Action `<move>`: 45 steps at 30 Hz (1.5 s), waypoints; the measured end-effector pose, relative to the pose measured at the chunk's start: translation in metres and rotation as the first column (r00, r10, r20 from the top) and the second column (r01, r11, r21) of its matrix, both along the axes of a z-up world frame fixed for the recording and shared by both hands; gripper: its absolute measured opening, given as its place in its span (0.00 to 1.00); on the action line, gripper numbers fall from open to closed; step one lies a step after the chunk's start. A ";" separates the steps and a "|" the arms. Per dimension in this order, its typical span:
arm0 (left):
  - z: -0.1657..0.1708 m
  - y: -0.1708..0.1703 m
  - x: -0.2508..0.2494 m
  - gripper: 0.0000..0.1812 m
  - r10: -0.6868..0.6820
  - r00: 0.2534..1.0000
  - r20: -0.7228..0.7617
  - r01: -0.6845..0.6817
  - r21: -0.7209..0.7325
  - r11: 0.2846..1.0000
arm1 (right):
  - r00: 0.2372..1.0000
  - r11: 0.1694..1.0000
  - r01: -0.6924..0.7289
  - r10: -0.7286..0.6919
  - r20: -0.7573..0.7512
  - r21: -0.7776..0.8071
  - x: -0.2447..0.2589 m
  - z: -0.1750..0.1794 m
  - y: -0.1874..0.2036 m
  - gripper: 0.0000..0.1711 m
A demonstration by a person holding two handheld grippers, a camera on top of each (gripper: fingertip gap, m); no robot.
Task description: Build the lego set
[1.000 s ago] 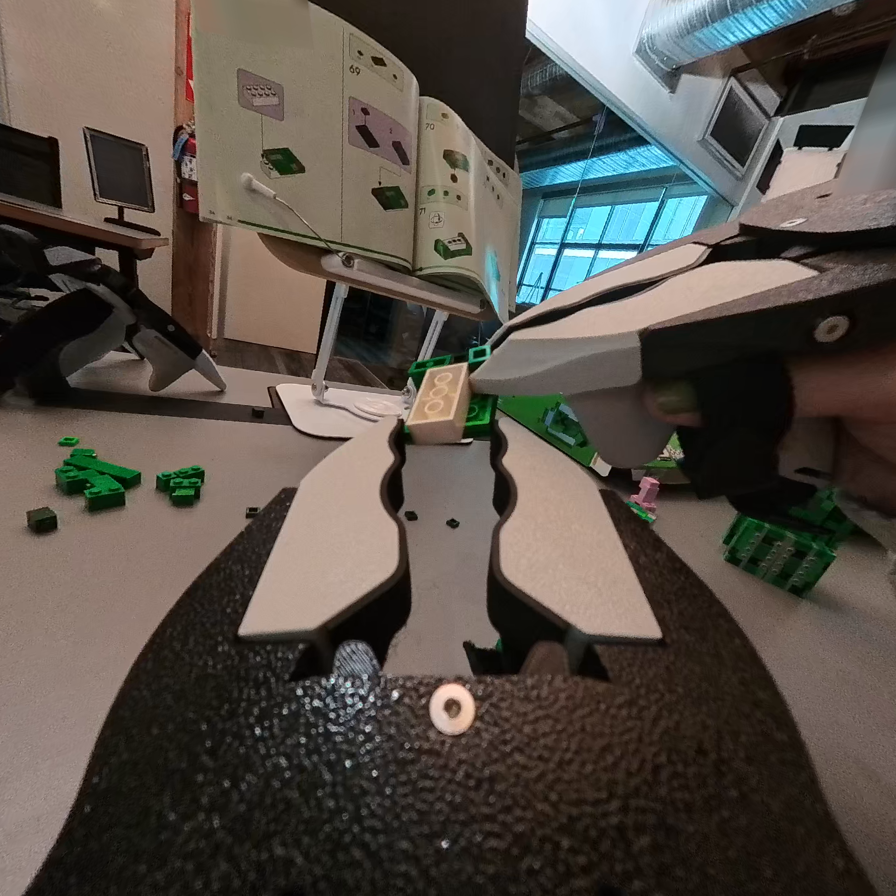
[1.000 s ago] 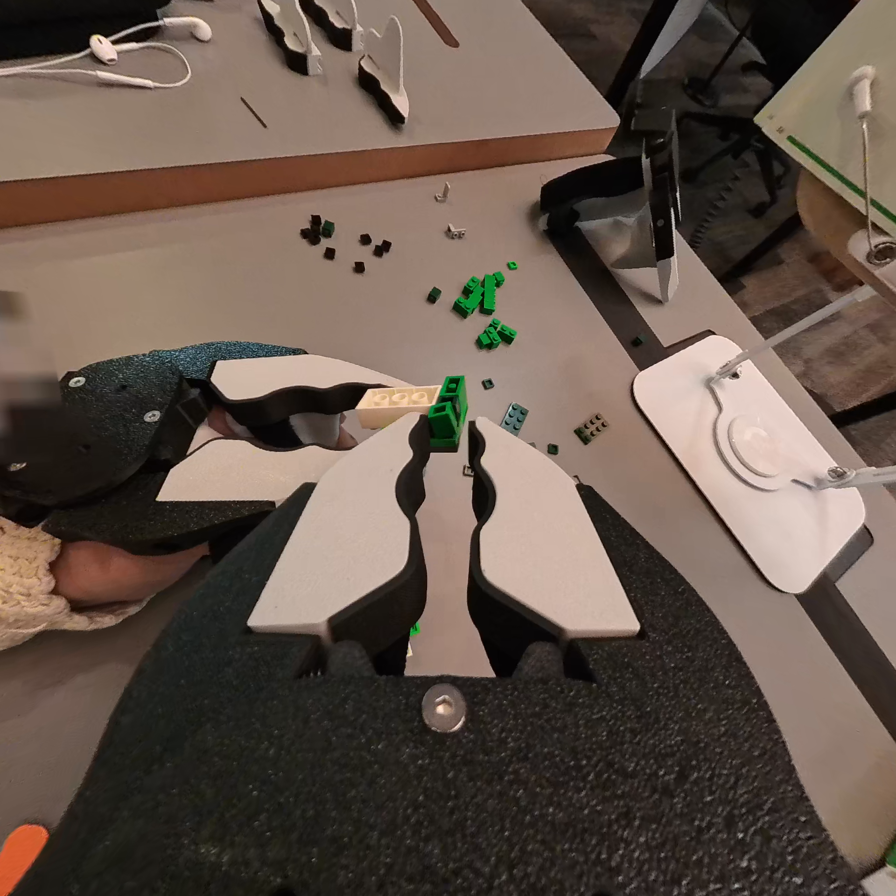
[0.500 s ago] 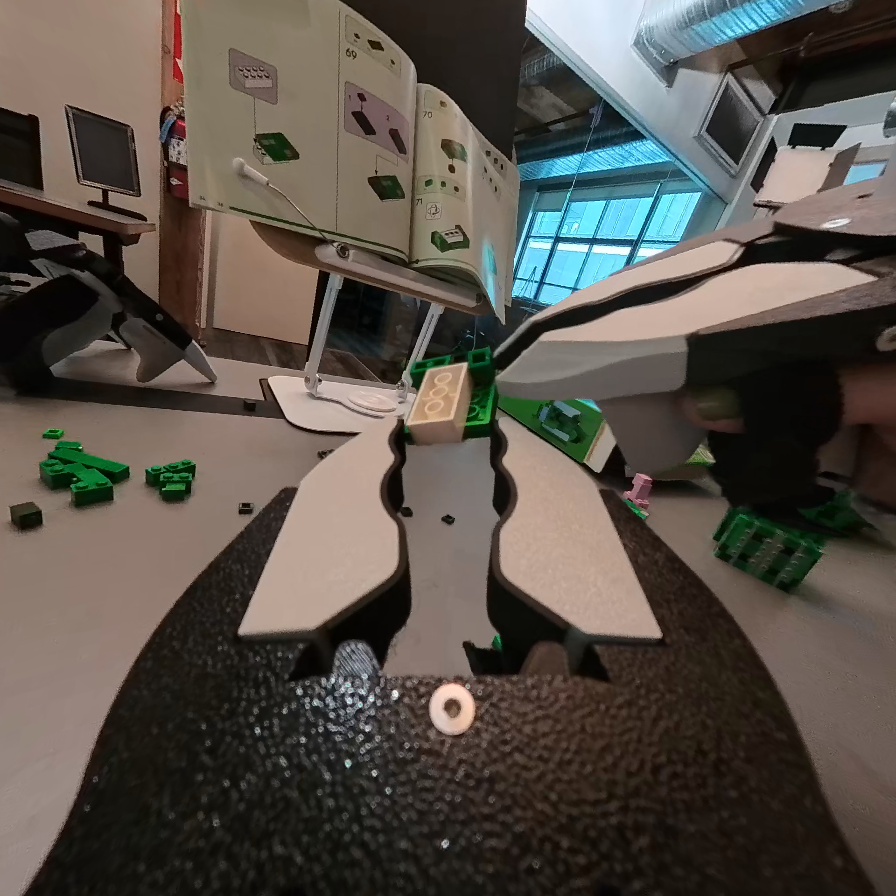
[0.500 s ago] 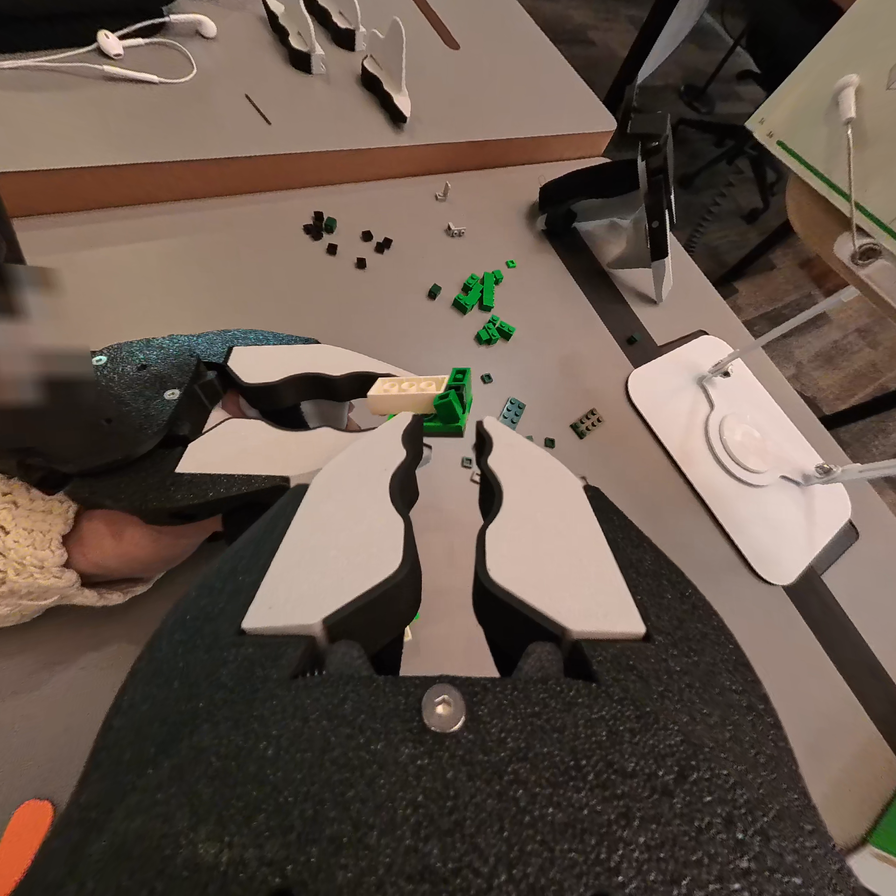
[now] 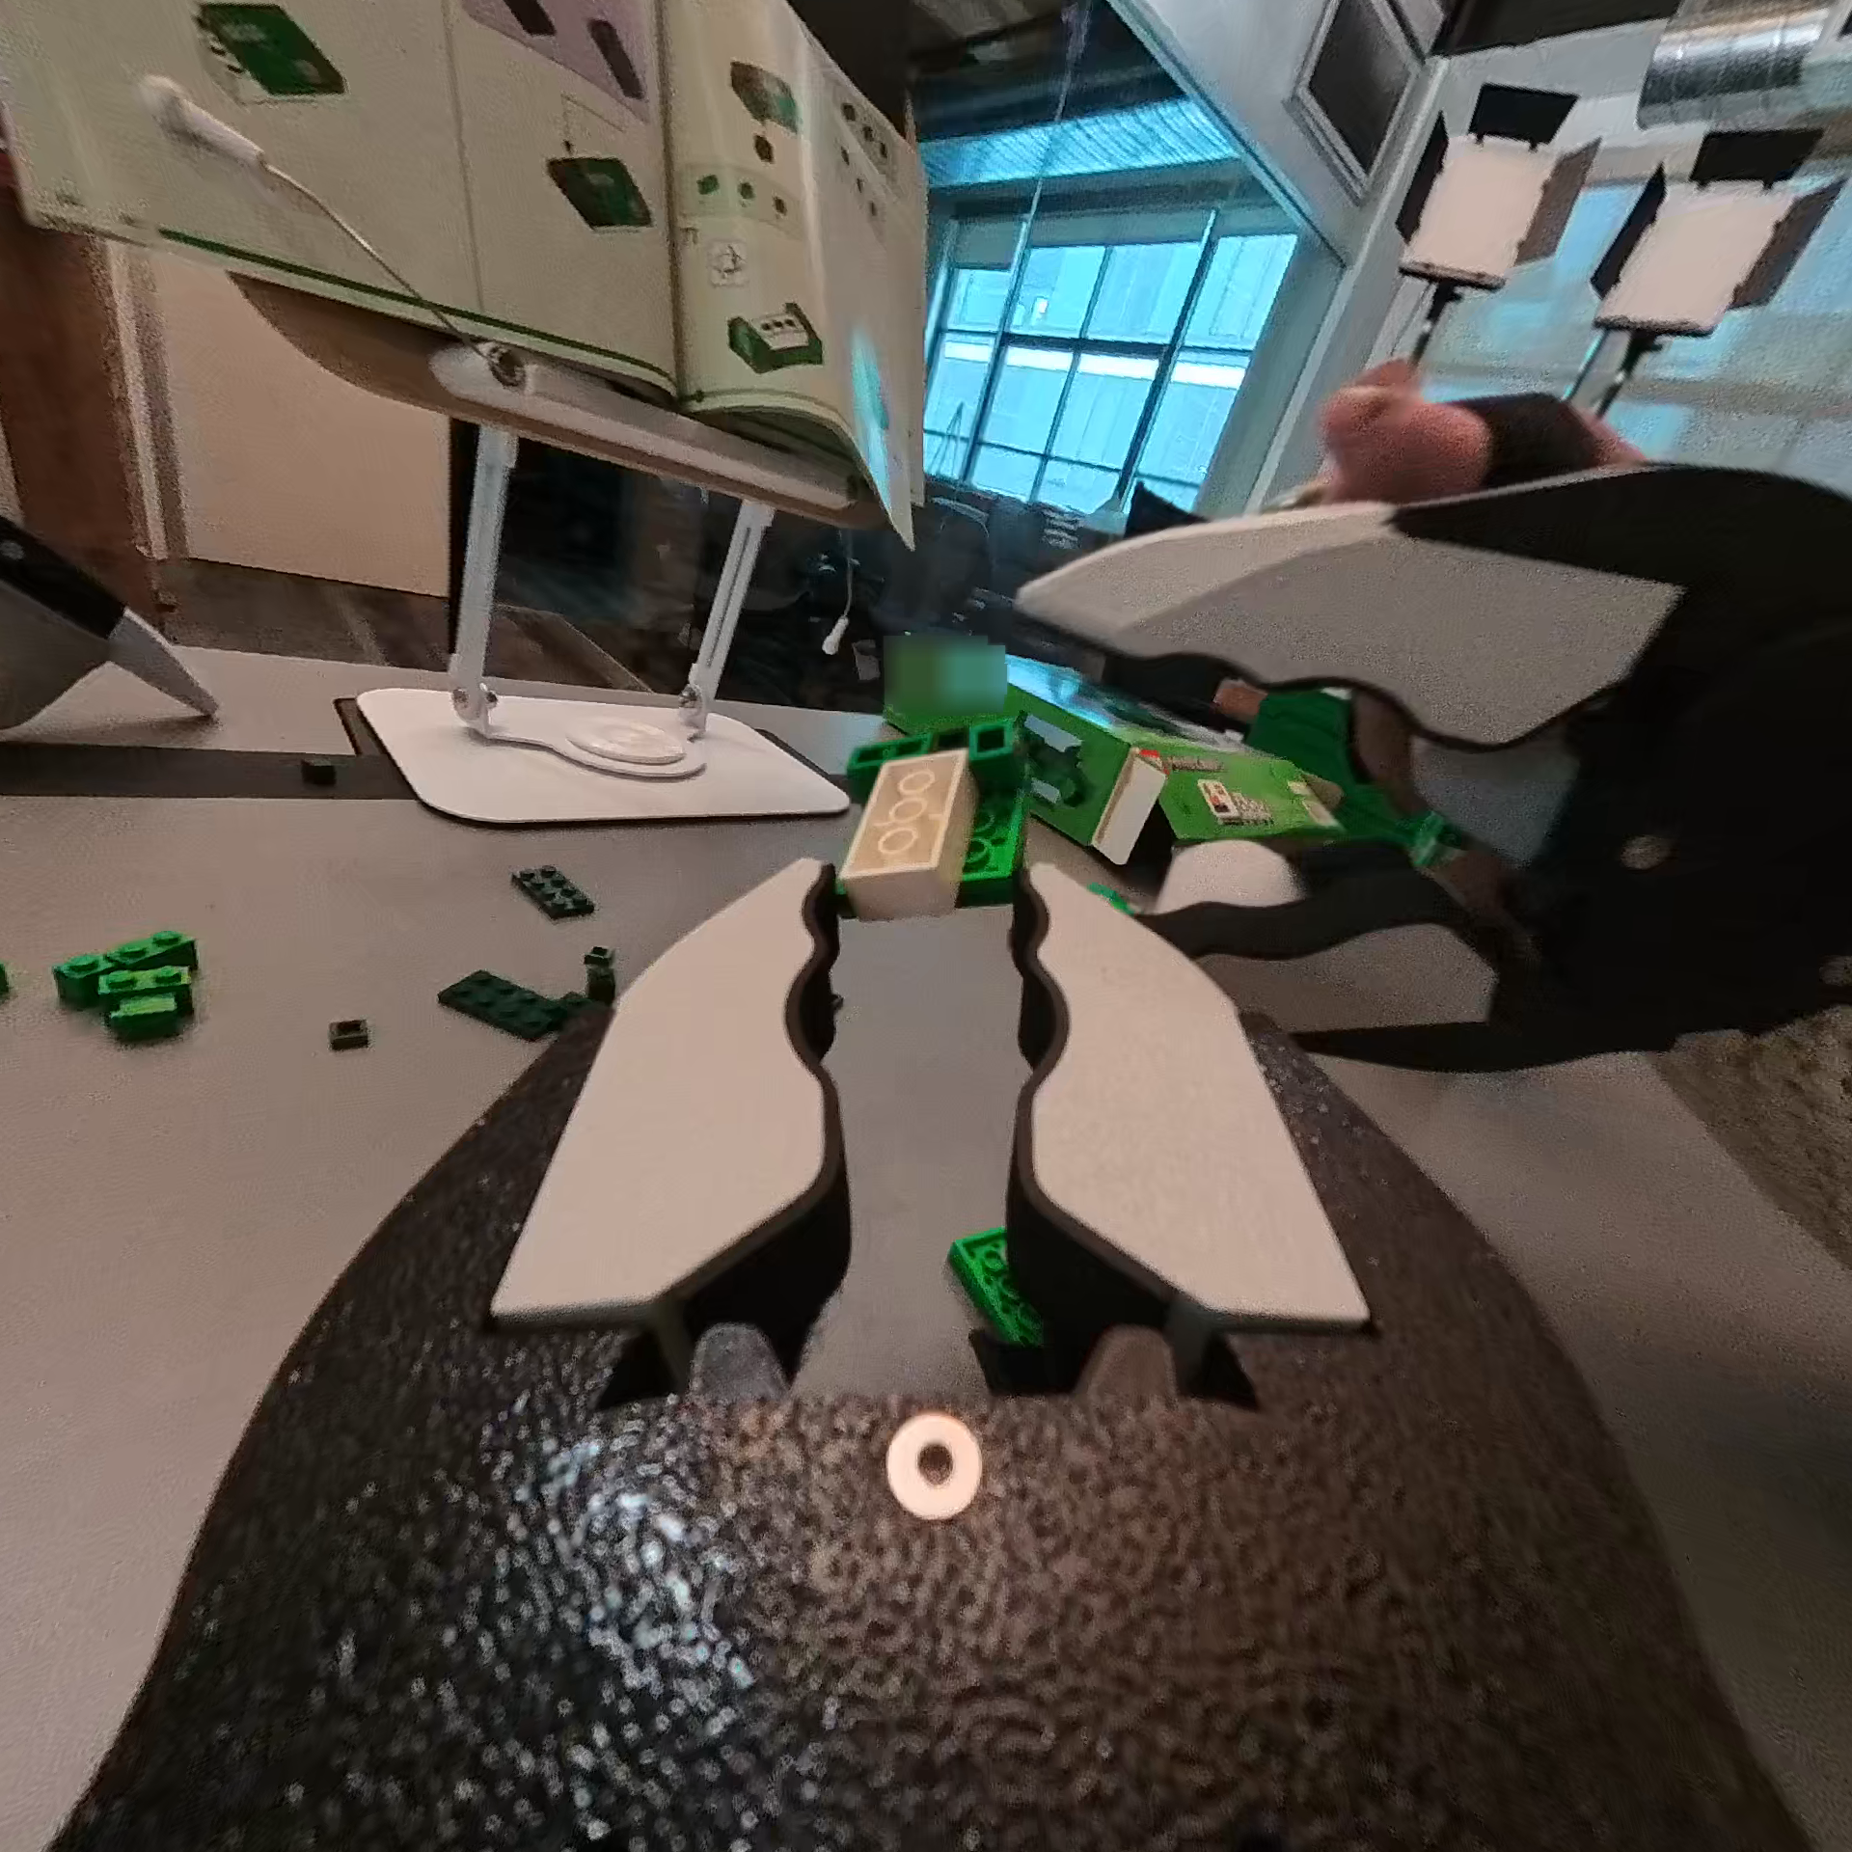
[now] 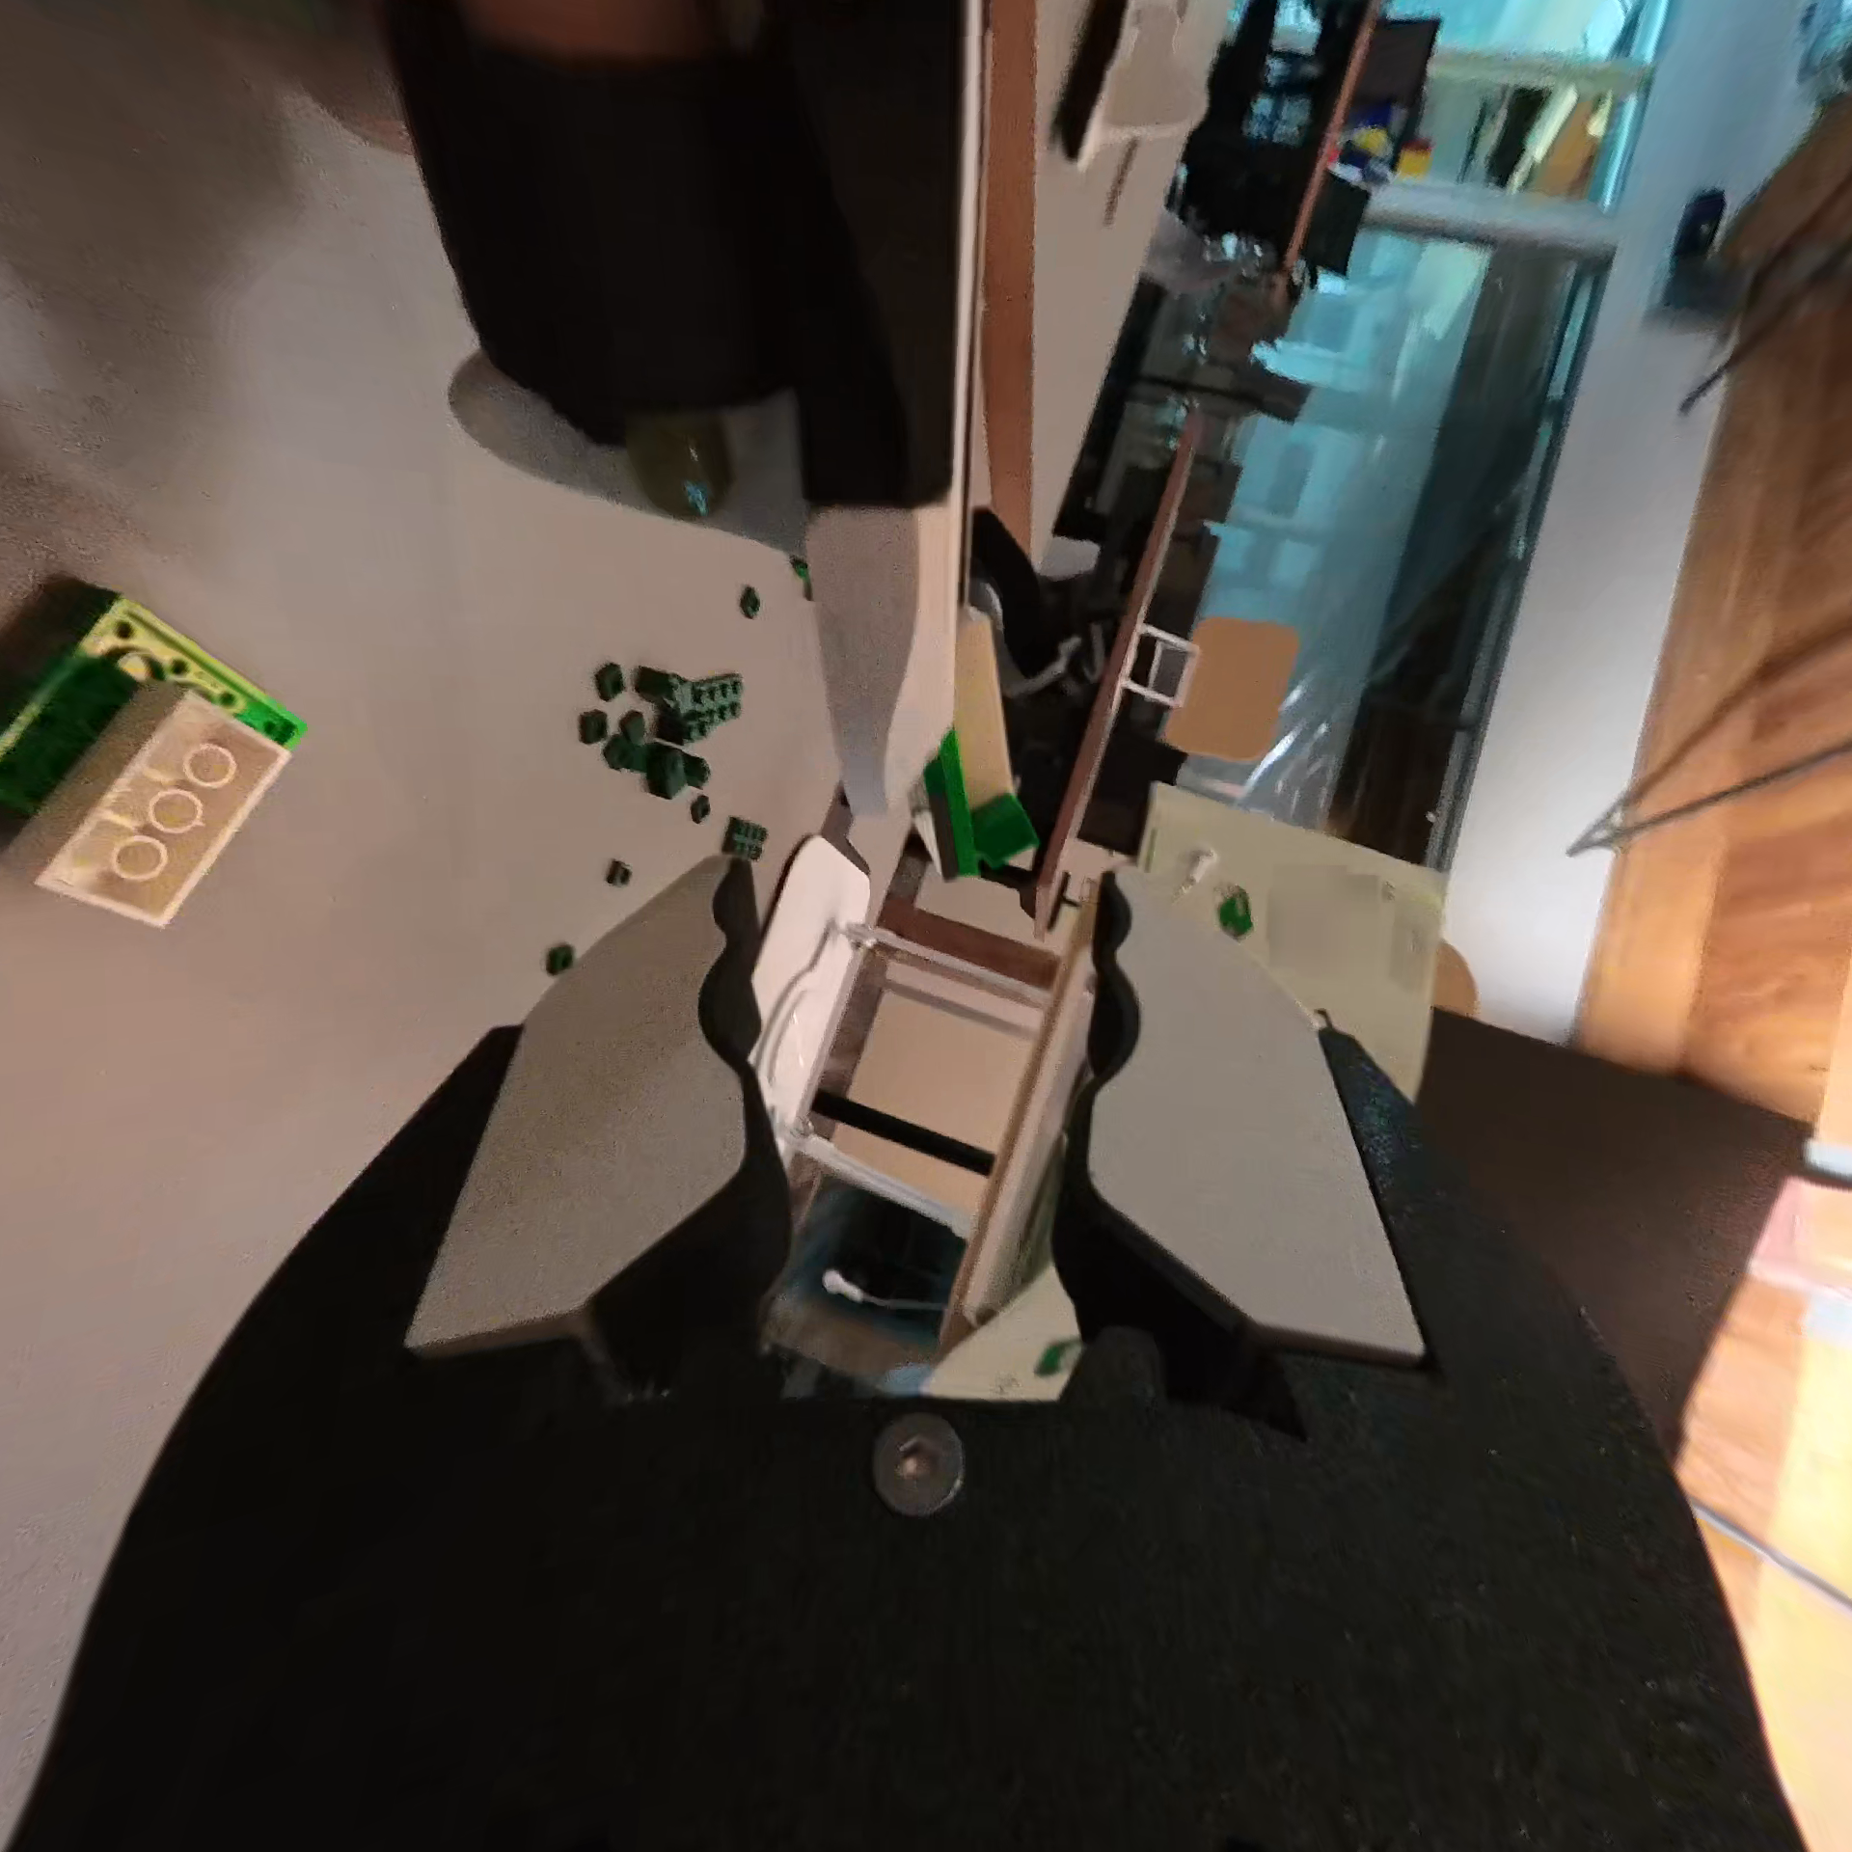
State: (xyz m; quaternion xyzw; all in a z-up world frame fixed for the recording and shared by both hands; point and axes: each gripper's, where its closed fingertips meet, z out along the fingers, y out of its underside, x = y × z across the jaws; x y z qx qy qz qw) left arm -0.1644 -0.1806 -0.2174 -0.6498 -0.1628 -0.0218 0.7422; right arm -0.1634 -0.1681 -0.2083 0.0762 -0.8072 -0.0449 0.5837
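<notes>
My left gripper (image 5: 922,882) is shut on a small assembly, a white brick (image 5: 907,832) joined to green pieces (image 5: 992,852), held just above the grey table (image 5: 251,1152). My right gripper shows to its right in the left wrist view (image 5: 1183,762), jaws wide apart and away from the assembly. In the right wrist view the picture is rolled and blurred. There my right gripper (image 6: 917,882) is open and empty, and the white brick (image 6: 160,812) with its green pieces (image 6: 60,691) sits at the far left edge.
An open instruction booklet (image 5: 501,200) rests on a white stand (image 5: 601,752) at the back. A green box (image 5: 1203,792) lies behind the assembly. Loose green bricks (image 5: 130,982) and dark plates (image 5: 501,1002) lie to the left. A spare gripper (image 5: 100,641) is far left.
My right gripper has let go of the green pieces, opened wide, drawn back to the right and rolled over. My left gripper still holds the assembly and has moved nearer the stand.
</notes>
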 end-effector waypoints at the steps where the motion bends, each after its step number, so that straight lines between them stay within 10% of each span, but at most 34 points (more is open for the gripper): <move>1: 0.000 0.001 0.001 0.18 -0.004 1.000 -0.009 0.004 -0.007 1.000 | 1.000 1.000 -0.013 0.014 0.015 -0.020 -0.003 -0.003 -0.001 0.37; 16: -0.003 0.003 0.003 0.18 -0.021 1.000 -0.007 0.020 -0.034 0.999 | 0.995 0.992 -0.088 0.091 -0.032 0.096 -0.012 -0.002 -0.004 0.14; 35: -0.002 0.003 0.004 0.18 -0.022 1.000 -0.008 0.022 -0.025 0.999 | 1.000 0.993 0.011 -0.011 0.001 -0.116 -0.010 0.001 0.000 0.12; 45: -0.005 0.006 0.005 0.18 -0.021 1.000 -0.019 0.019 -0.058 0.998 | 0.992 0.982 -0.064 0.082 -0.091 0.180 -0.008 0.008 -0.001 0.11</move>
